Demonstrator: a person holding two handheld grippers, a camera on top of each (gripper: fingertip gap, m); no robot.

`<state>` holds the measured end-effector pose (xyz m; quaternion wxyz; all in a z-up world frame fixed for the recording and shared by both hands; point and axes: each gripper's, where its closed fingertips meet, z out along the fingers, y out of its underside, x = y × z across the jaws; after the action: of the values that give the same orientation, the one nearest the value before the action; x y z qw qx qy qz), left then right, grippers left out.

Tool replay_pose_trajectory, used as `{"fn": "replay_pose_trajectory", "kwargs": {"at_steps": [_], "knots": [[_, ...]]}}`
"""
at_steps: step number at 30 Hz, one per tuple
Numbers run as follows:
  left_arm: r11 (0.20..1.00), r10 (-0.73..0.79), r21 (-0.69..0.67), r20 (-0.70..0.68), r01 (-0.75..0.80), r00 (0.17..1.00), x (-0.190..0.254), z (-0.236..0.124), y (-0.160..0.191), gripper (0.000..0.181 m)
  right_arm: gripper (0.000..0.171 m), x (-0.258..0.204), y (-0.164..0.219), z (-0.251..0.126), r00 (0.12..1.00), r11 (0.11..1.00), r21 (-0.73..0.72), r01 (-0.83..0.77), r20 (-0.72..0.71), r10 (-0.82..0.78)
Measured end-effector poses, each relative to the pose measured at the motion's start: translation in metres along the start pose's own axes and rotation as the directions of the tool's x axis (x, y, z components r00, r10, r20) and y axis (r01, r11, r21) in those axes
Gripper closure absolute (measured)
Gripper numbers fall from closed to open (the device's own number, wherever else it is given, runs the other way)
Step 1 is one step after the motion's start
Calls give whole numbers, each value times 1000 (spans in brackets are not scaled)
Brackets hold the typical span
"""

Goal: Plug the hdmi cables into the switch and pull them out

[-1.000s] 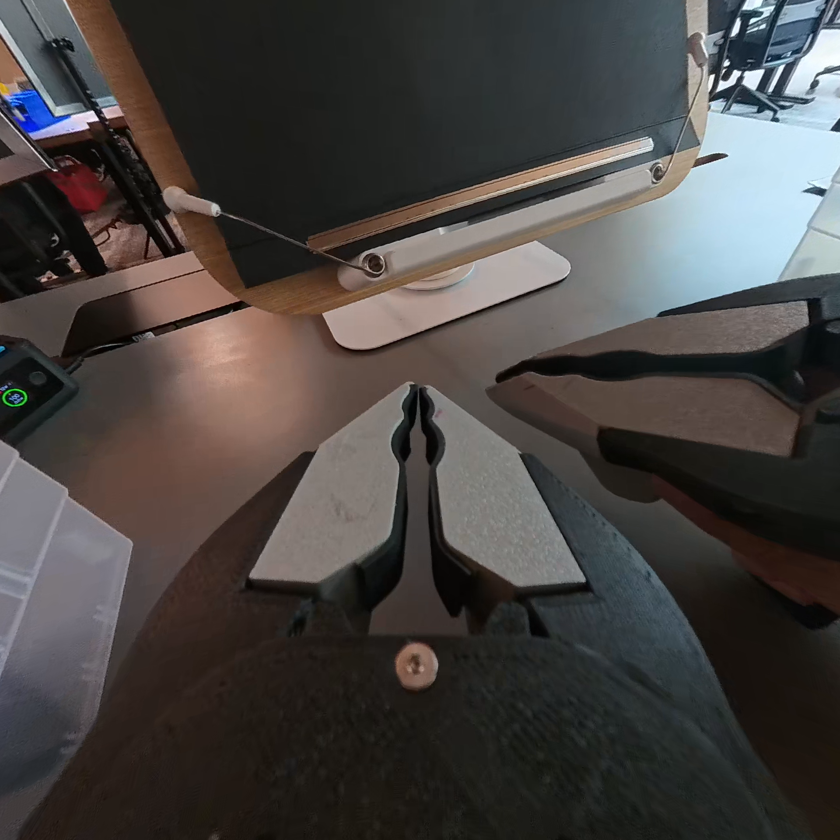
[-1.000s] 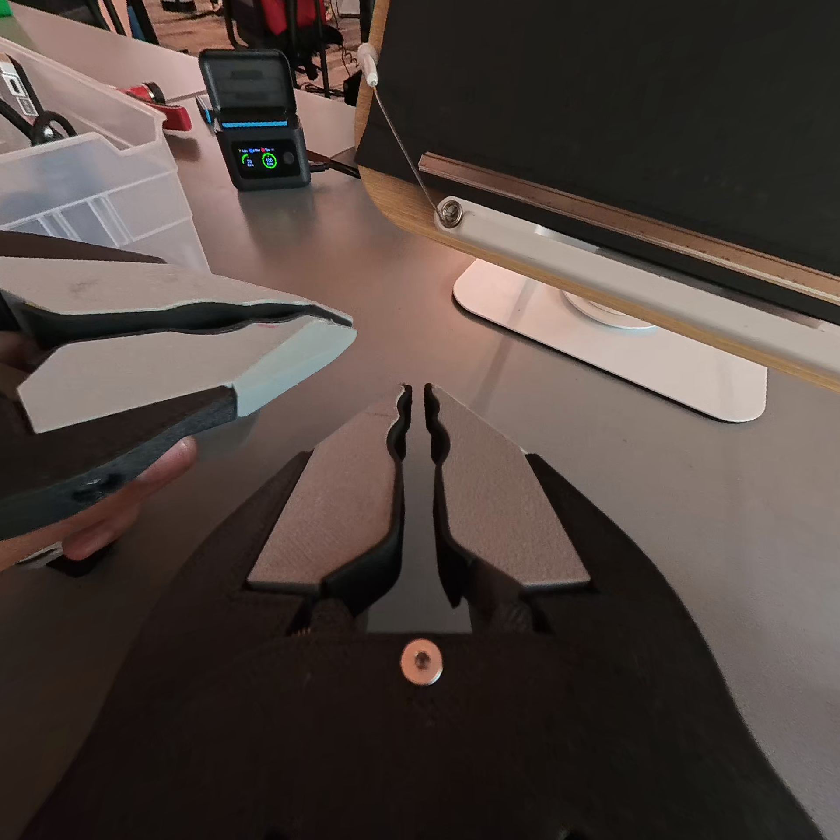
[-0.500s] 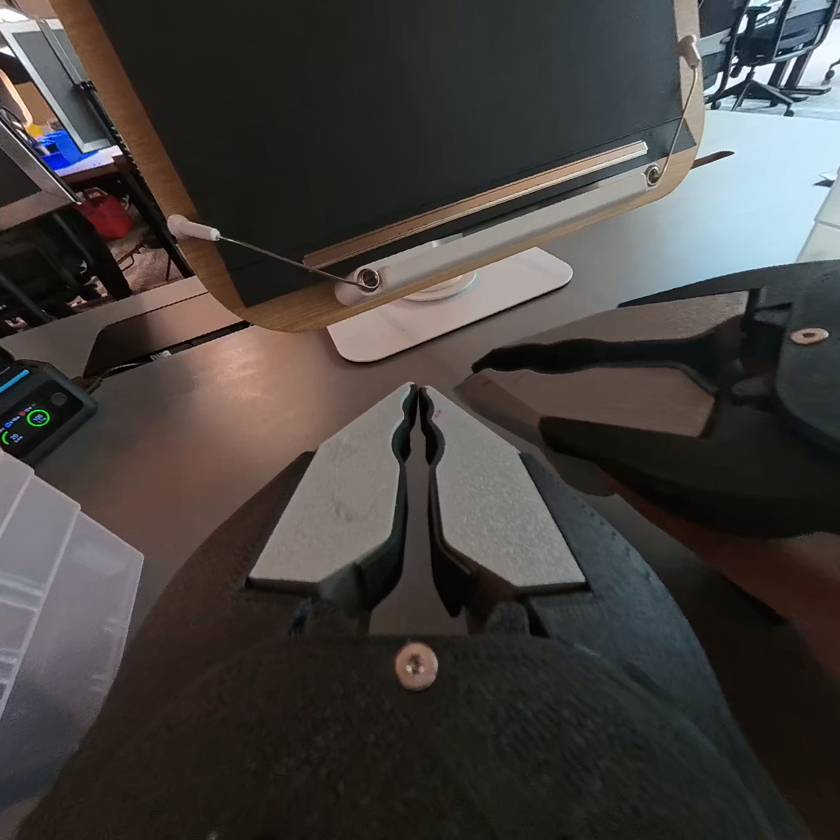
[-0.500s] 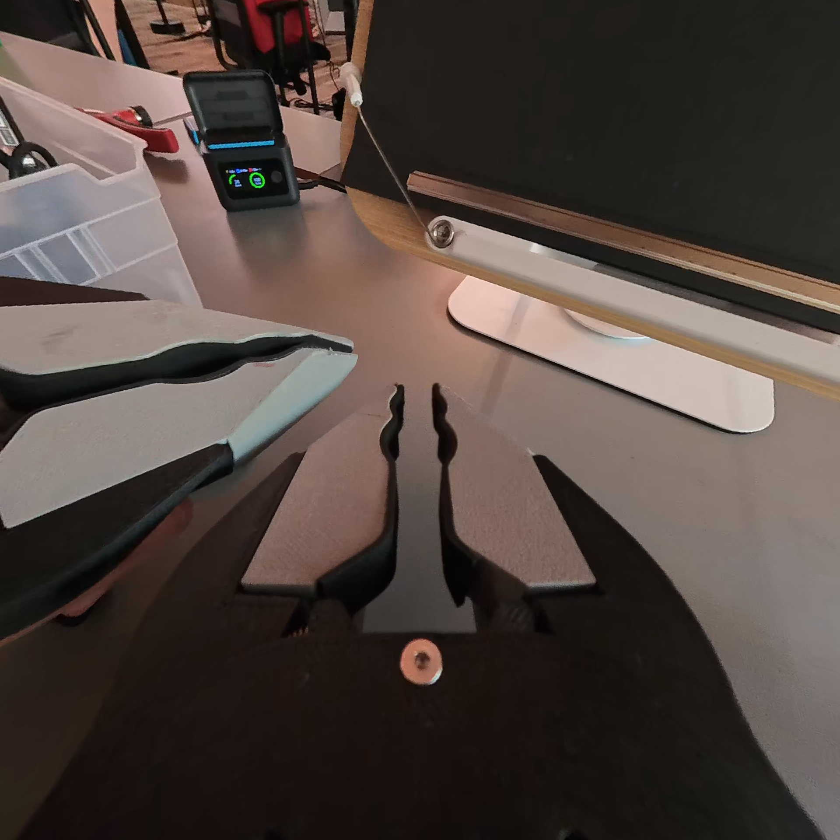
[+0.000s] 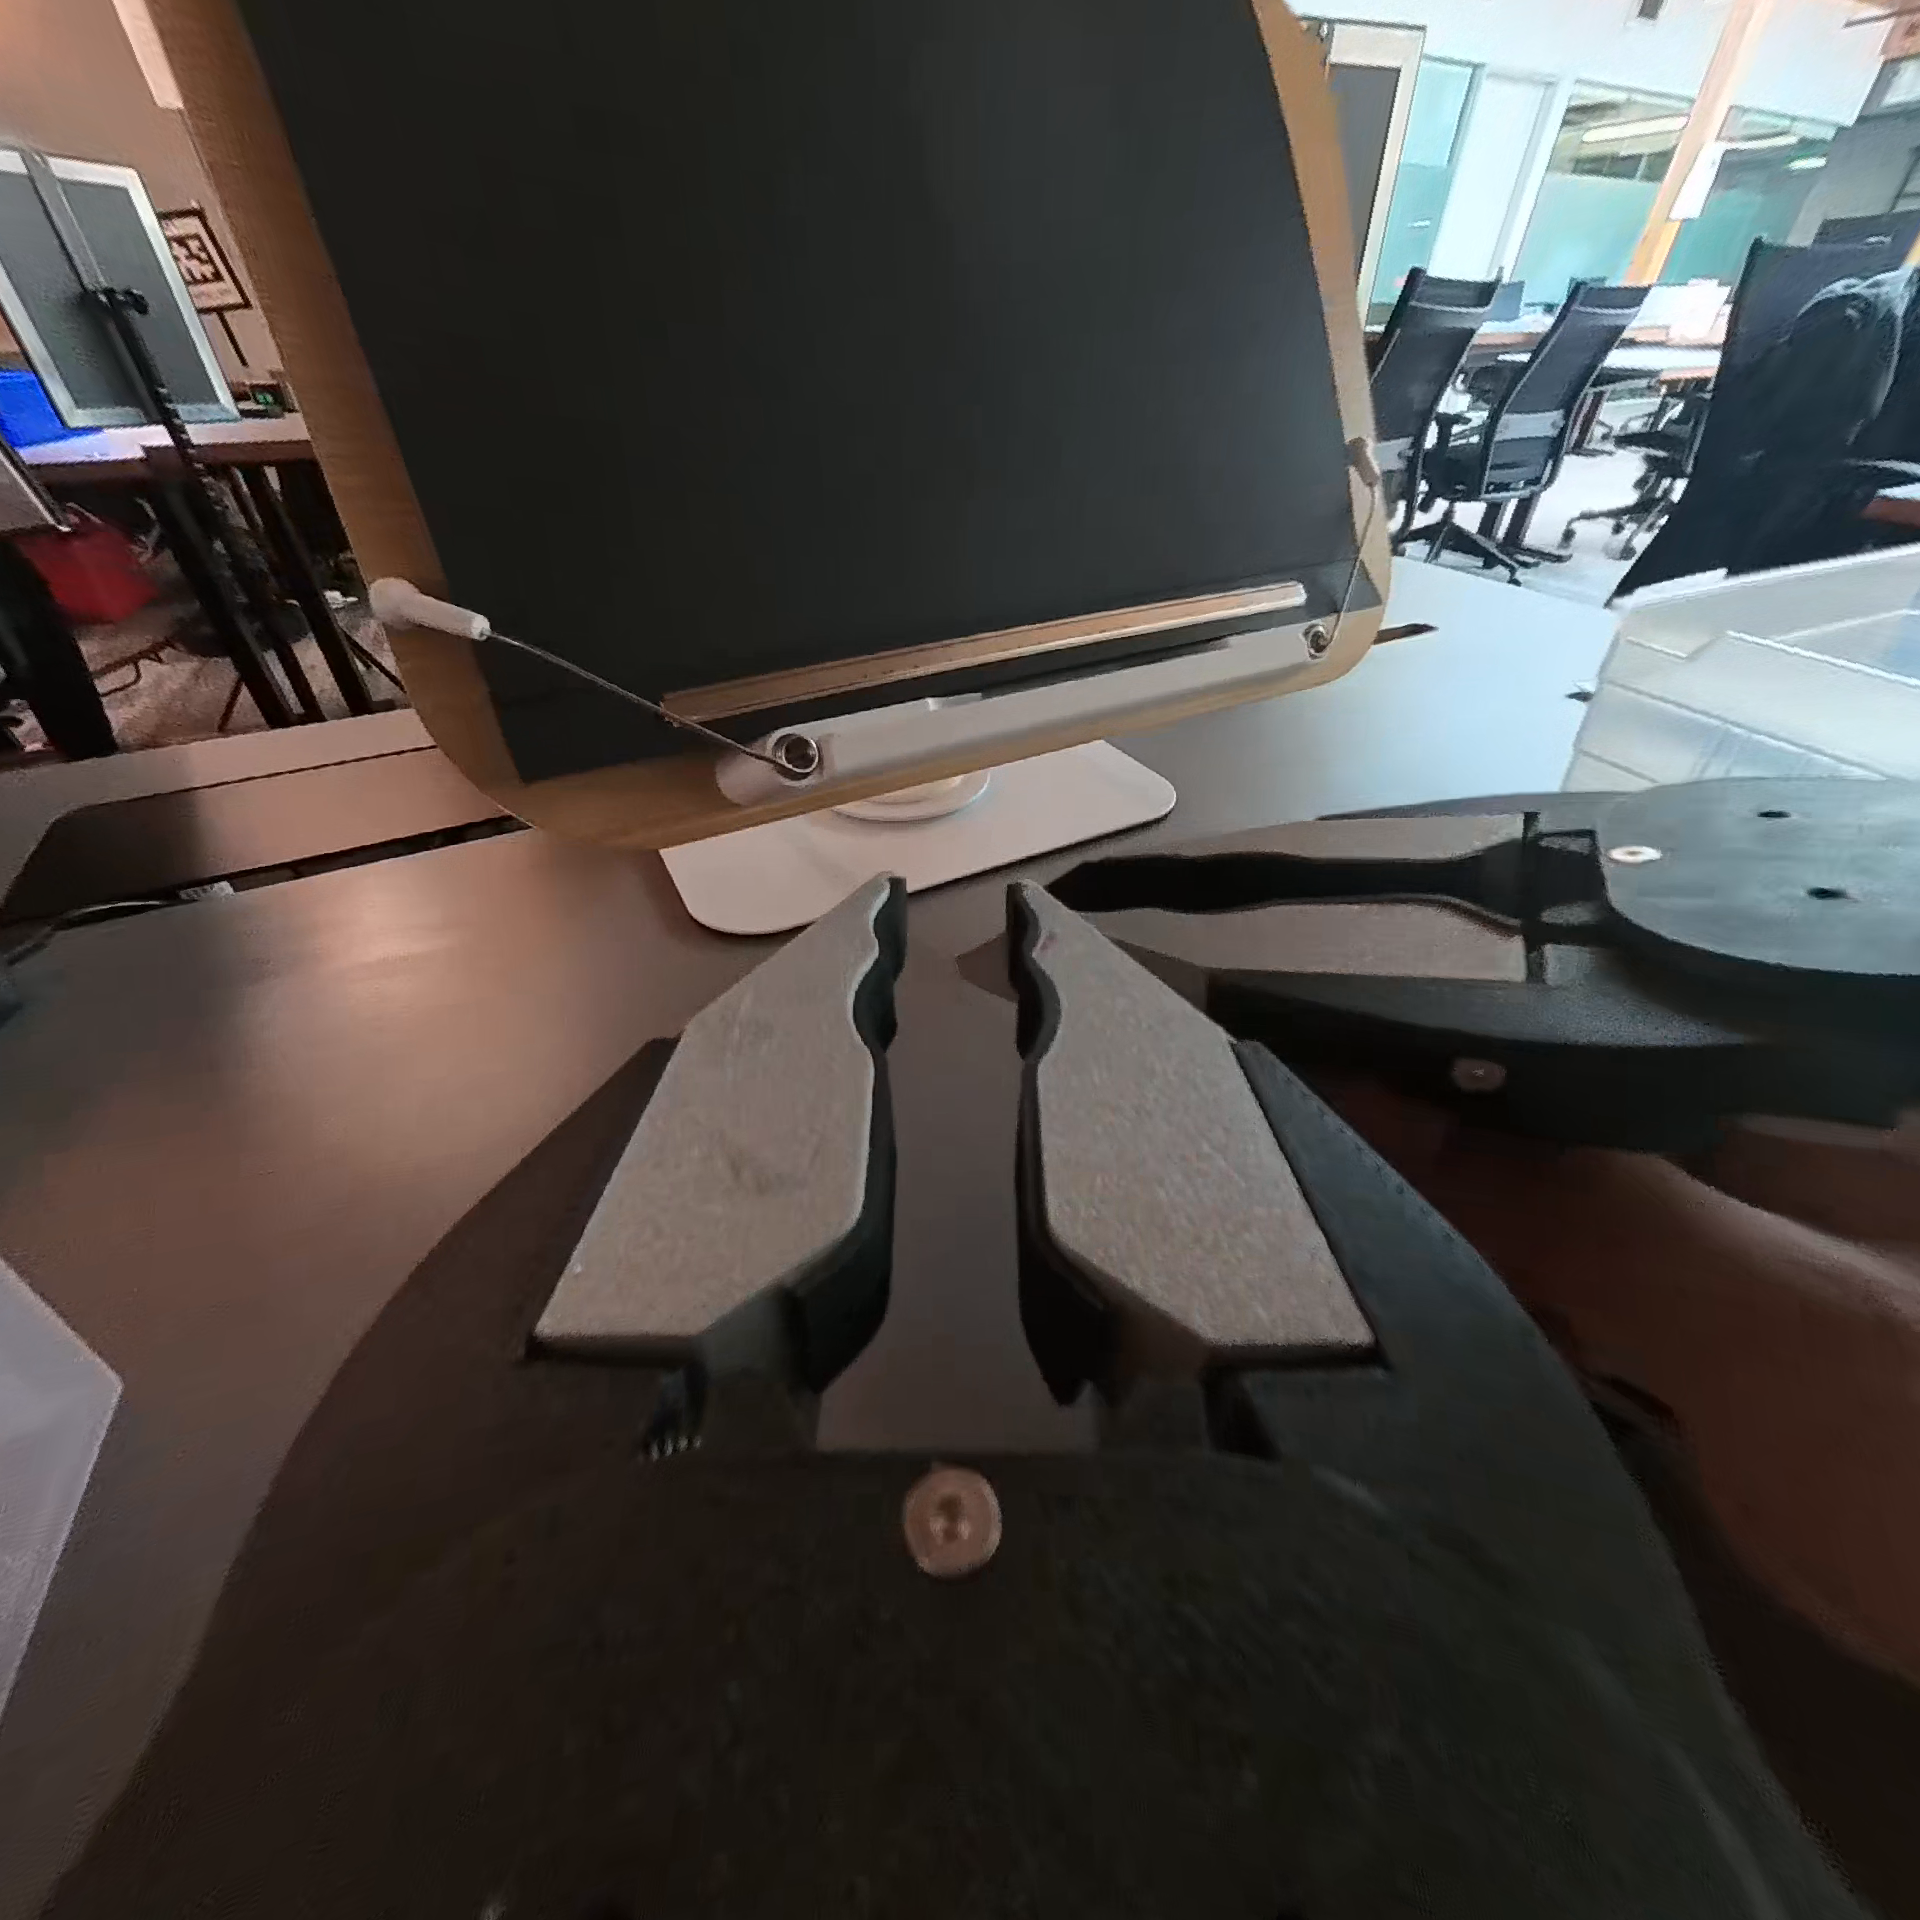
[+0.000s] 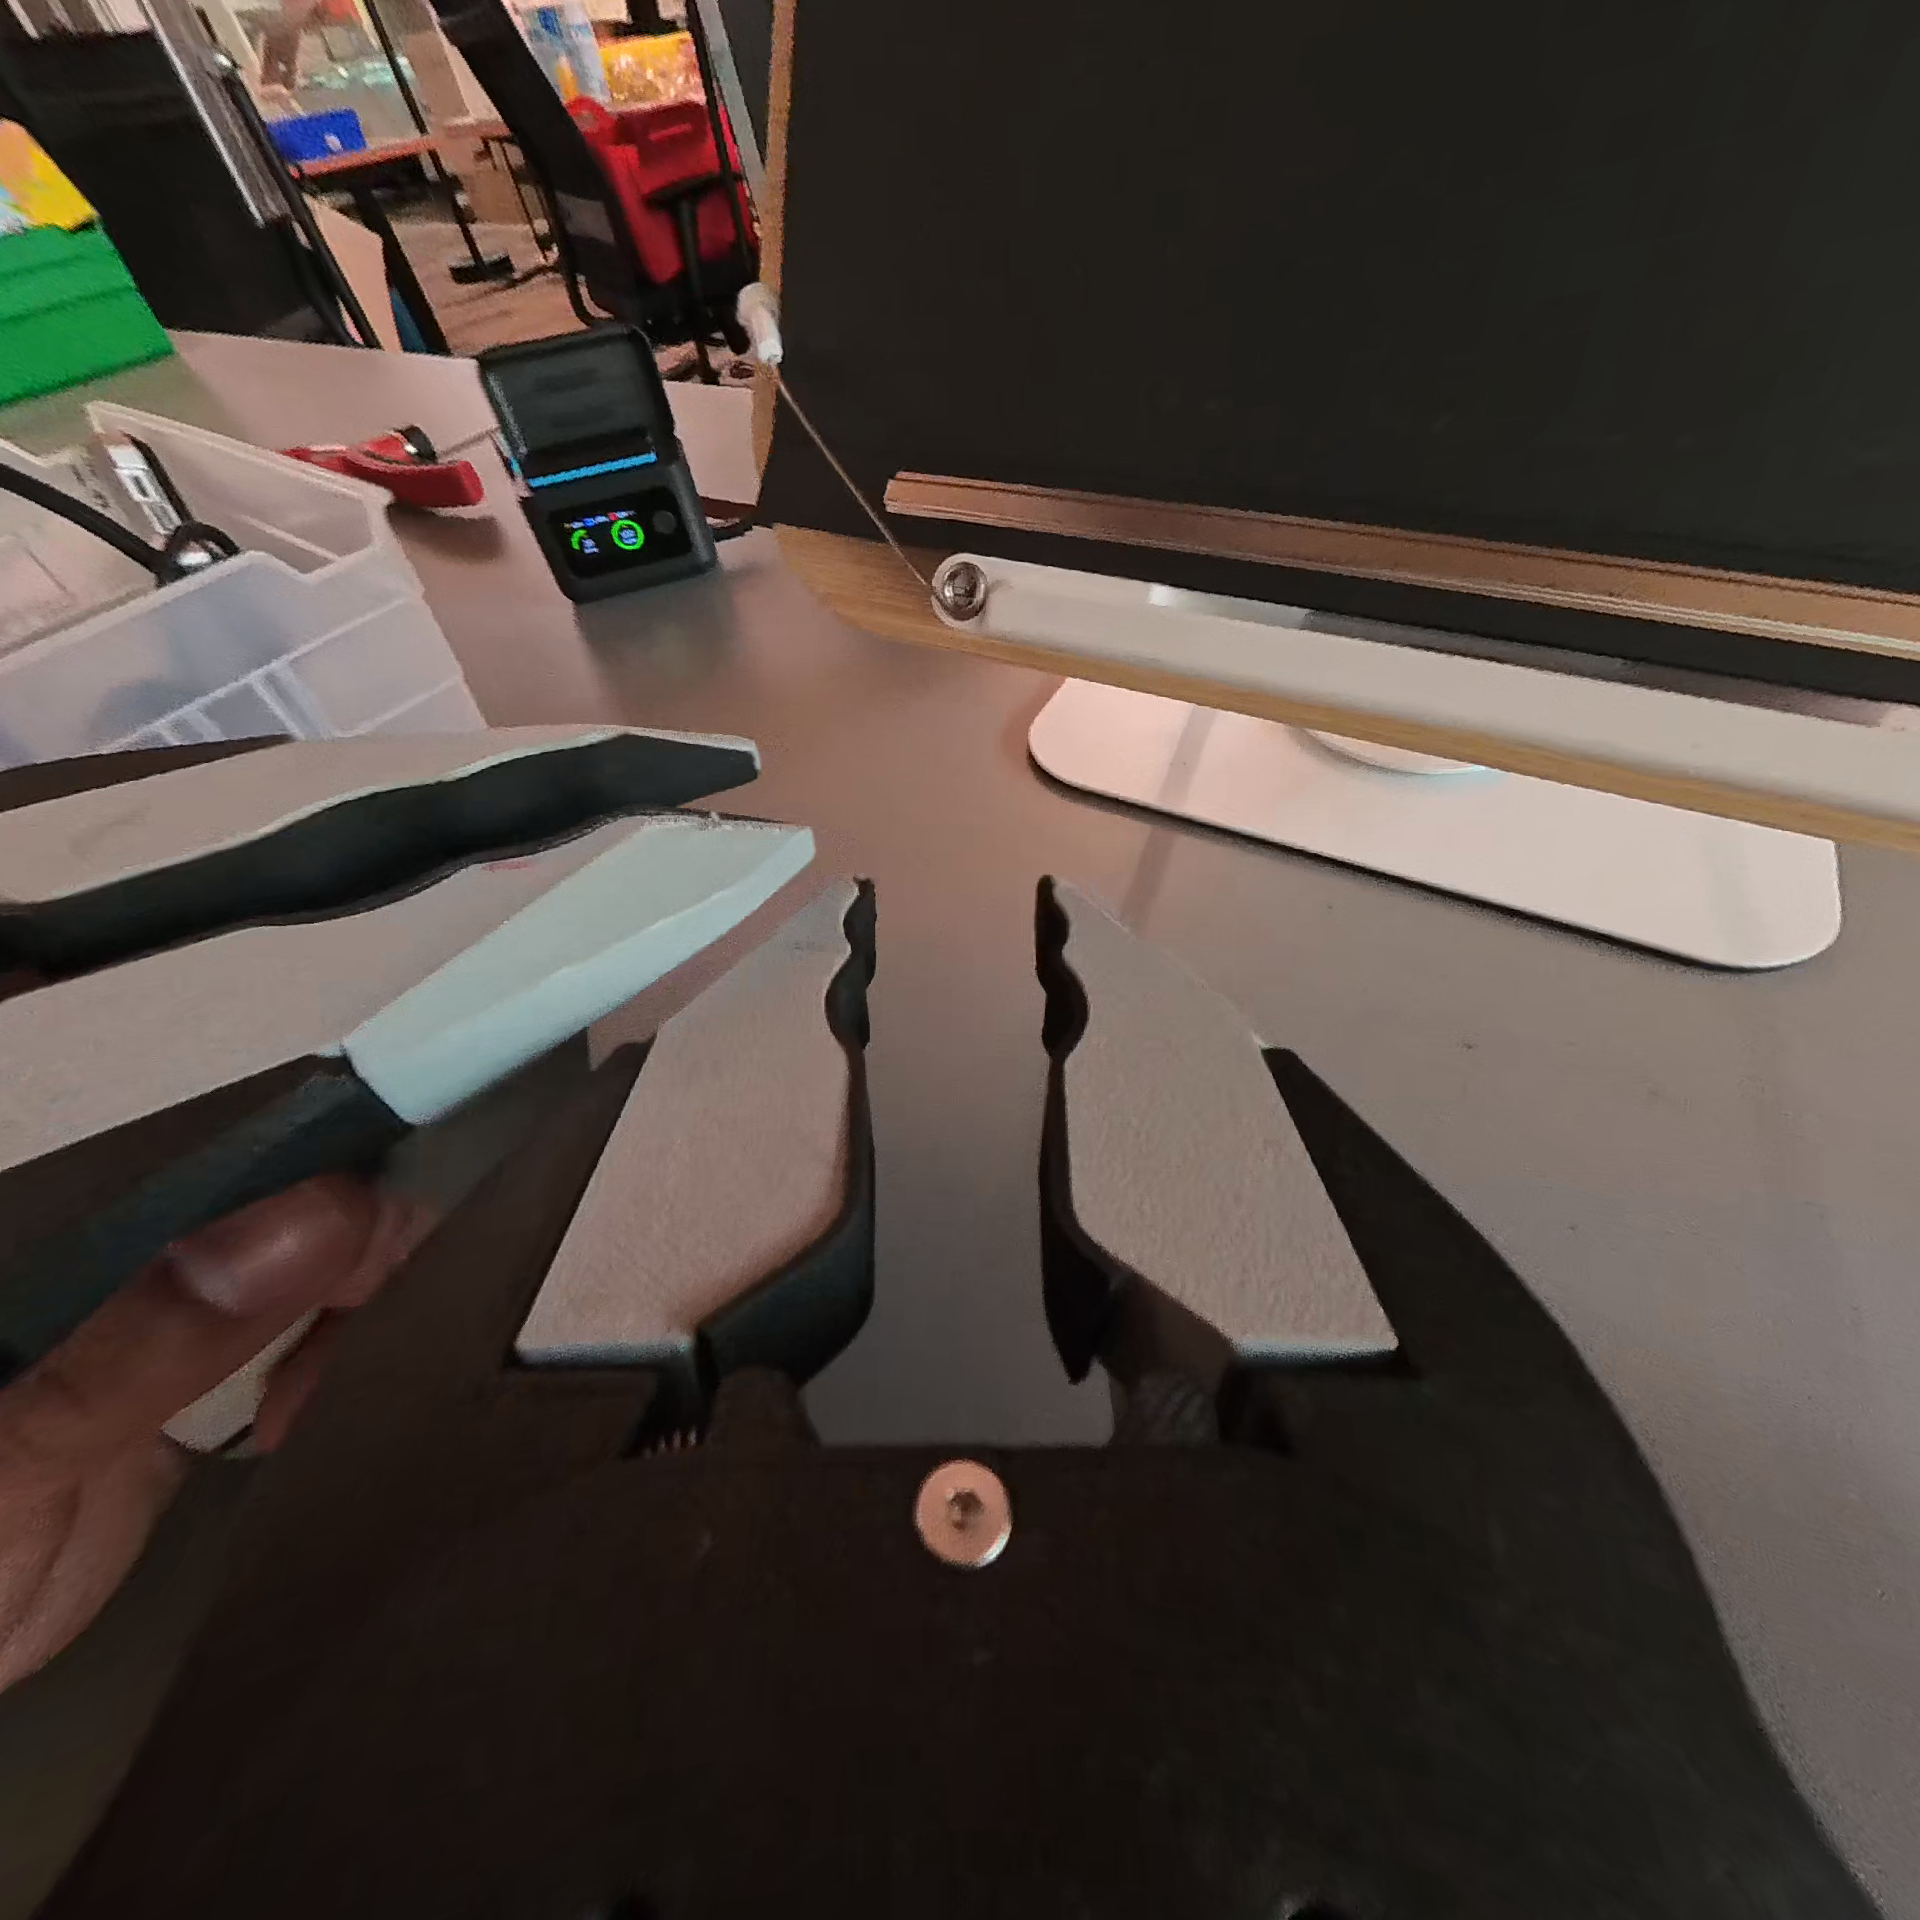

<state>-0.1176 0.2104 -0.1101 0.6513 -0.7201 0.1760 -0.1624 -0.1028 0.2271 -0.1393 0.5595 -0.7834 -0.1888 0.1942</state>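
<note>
No HDMI cable plug or switch shows clearly in either view. My left gripper is open by a narrow gap and empty, just above the dark table. My right gripper is open a little wider and also empty. The two sit side by side with their tips close together: the right gripper lies at the right of the left wrist view, and the left gripper at the left of the right wrist view. A hand holds the left one.
A dark board with a wooden rim stands on a white base just ahead. A small black device with a lit screen, a red tool and a clear bin holding a black cable stand left. A white tray stands right. Only a small space, under 4 cm, lies between the two pairs of fingers.
Both grippers were shut one second ago and have opened, the right one first and wider. Both have tilted up, so more of the room behind the board shows.
</note>
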Motion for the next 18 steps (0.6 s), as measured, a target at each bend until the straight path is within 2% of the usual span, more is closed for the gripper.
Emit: {"fn": "replay_pose_trajectory", "kwargs": {"at_steps": [5, 9, 15, 18], "knots": [[997, 29, -68, -6, -30, 1000, 3, 0, 9, 167, 147, -5, 3, -7, 999, 999, -4, -33, 20, 33], [992, 73, -105, 10, -72, 997, 1, -1, 13, 165, 151, -5, 4, -7, 1000, 1000, -14, 11, 5, -11], [991, 34, -128, 47, -28, 998, -14, -5, 17, 146, 148, -2, 1, -1, 1000, 1000, -10, 10, 17, -10], [988, 53, -150, 65, -42, 996, -19, -5, 20, 144, 149, -4, -3, 8, 999, 1000, -3, 29, 20, -29]]}}
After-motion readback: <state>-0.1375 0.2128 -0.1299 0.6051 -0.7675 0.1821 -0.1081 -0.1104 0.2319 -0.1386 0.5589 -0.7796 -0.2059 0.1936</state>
